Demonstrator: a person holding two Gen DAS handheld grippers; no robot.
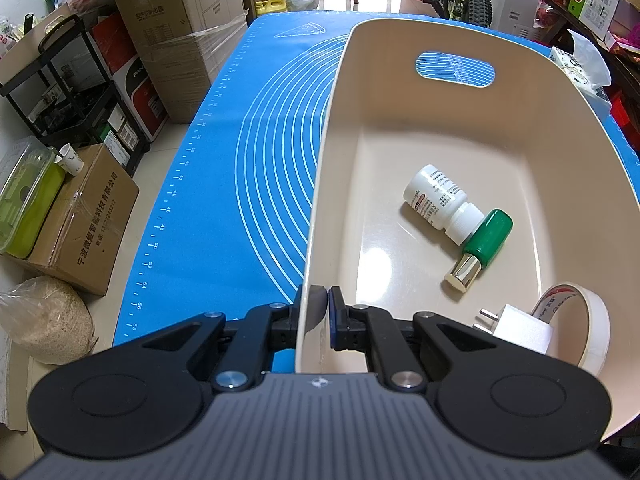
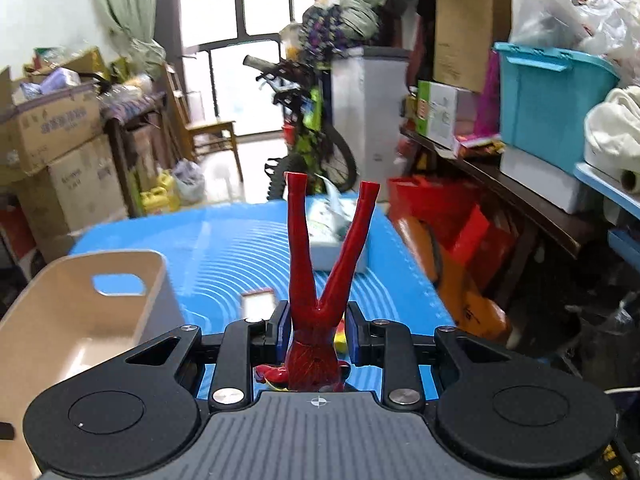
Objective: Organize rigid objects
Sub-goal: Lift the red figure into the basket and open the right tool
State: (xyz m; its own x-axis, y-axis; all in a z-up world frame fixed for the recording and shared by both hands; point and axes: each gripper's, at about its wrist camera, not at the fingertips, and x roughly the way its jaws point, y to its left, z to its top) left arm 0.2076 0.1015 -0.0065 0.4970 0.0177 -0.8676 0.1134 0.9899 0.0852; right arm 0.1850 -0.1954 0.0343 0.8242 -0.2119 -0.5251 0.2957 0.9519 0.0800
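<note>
My left gripper (image 1: 323,312) is shut on the near wall of a beige plastic bin (image 1: 400,76) that stands on the blue mat (image 1: 248,160). Inside the bin lie a white pill bottle (image 1: 438,200), a green bottle with a gold cap (image 1: 482,246), a white plug adapter (image 1: 520,326) and a roll of white tape (image 1: 588,320). In the right wrist view my right gripper (image 2: 318,330) is shut on the torso of a red toy figure (image 2: 320,280), whose two legs point up and away. The same bin (image 2: 80,312) sits at the lower left of that view.
On the mat beyond the figure lie a small white card with a red edge (image 2: 258,302) and a pale tissue box (image 2: 332,240). Cardboard boxes (image 1: 176,36) and a black rack (image 1: 76,92) stand left of the table; shelves, a teal crate (image 2: 548,96) and a bicycle (image 2: 316,136) crowd the back and right.
</note>
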